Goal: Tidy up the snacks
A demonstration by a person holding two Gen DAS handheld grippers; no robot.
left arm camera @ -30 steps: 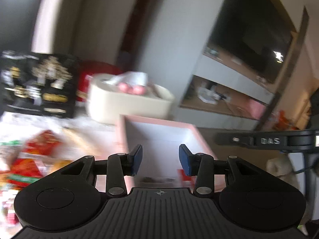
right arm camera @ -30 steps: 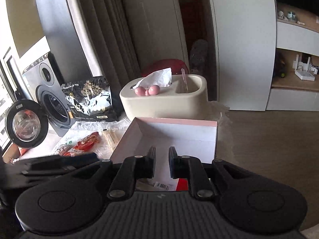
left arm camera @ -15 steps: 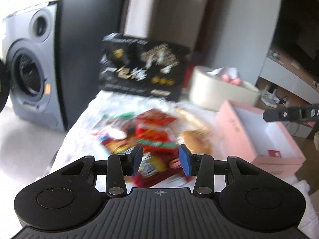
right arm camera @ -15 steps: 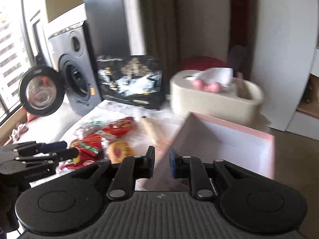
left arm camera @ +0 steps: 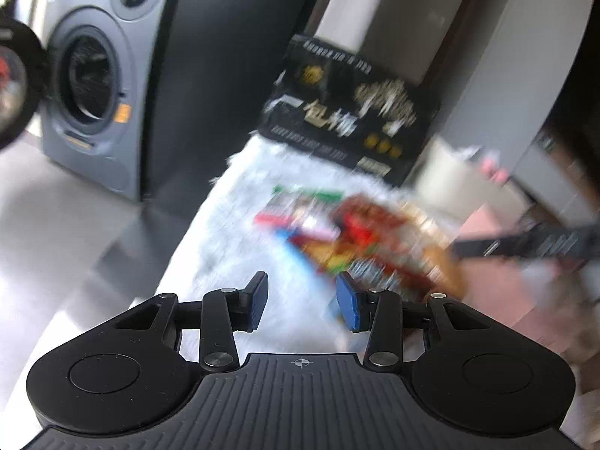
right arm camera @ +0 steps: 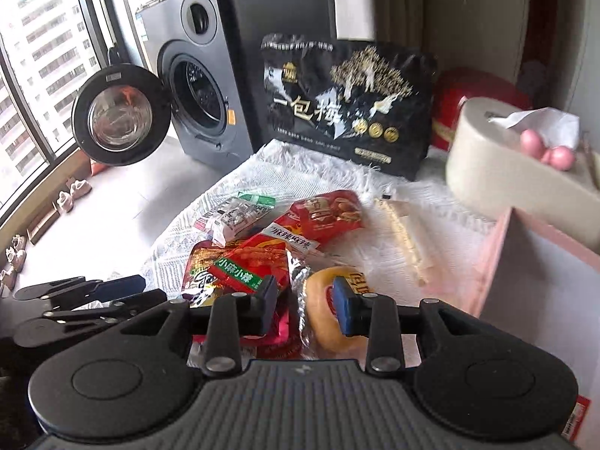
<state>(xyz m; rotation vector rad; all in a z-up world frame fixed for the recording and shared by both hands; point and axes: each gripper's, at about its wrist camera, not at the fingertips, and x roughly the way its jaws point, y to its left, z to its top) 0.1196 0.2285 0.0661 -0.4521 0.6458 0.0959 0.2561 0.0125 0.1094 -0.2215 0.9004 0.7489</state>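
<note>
A pile of snack packets (right arm camera: 270, 247) lies on a white fringed cloth (right arm camera: 300, 172); it shows blurred in the left wrist view (left arm camera: 360, 236). A round wrapped bun (right arm camera: 326, 311) lies at the pile's near edge. My right gripper (right arm camera: 305, 305) is open and empty just above the bun and a red packet (right arm camera: 240, 270). My left gripper (left arm camera: 302, 303) is open and empty over the cloth, left of the pile; it also shows in the right wrist view (right arm camera: 86, 296). A pink box (right arm camera: 532, 281) stands open to the right.
A black snack bag (right arm camera: 348, 108) stands at the back of the cloth. A cream tissue holder (right arm camera: 517, 172) sits behind the pink box. A toy washing machine (right arm camera: 195, 86) with its door open stands at the left, on a grey surface.
Both grippers have swung left, away from the pink box and toward the snack pile. The right gripper's jaws have opened wider. The left stays open.
</note>
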